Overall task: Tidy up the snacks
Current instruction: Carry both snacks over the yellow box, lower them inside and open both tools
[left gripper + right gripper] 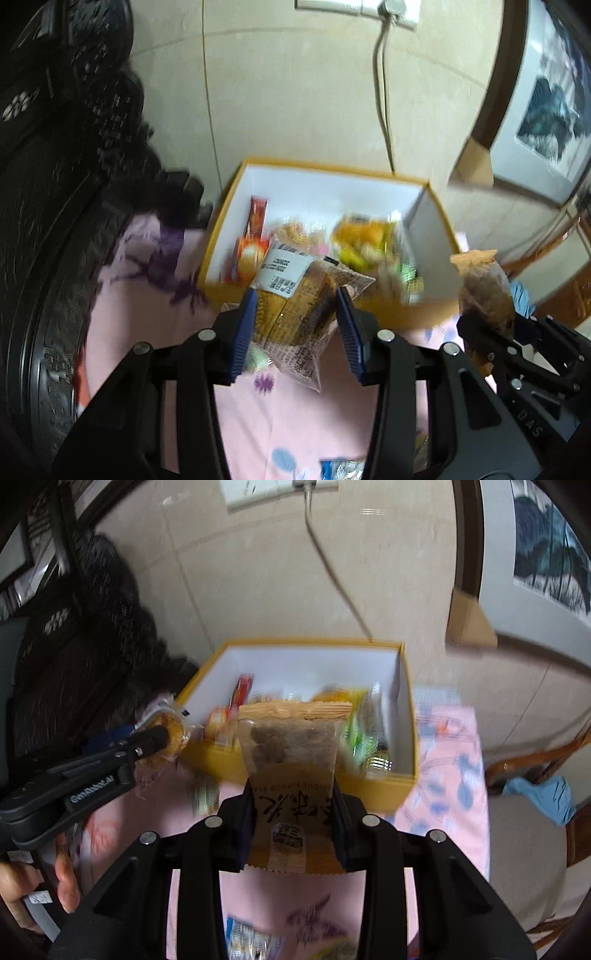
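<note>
Here, in the left wrist view, the left gripper point(295, 325) pinches a clear cake packet point(295, 295) just near of the yellow box point(391, 310). In the right wrist view, the right gripper point(293, 819) clamps a tan nut packet point(291, 760) before that box, snacks piled inside.

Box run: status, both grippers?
Left gripper shut on cake pack. Right gripper shut on brown pouch. Both short of the box, already part full. Nothing in the way.
</note>
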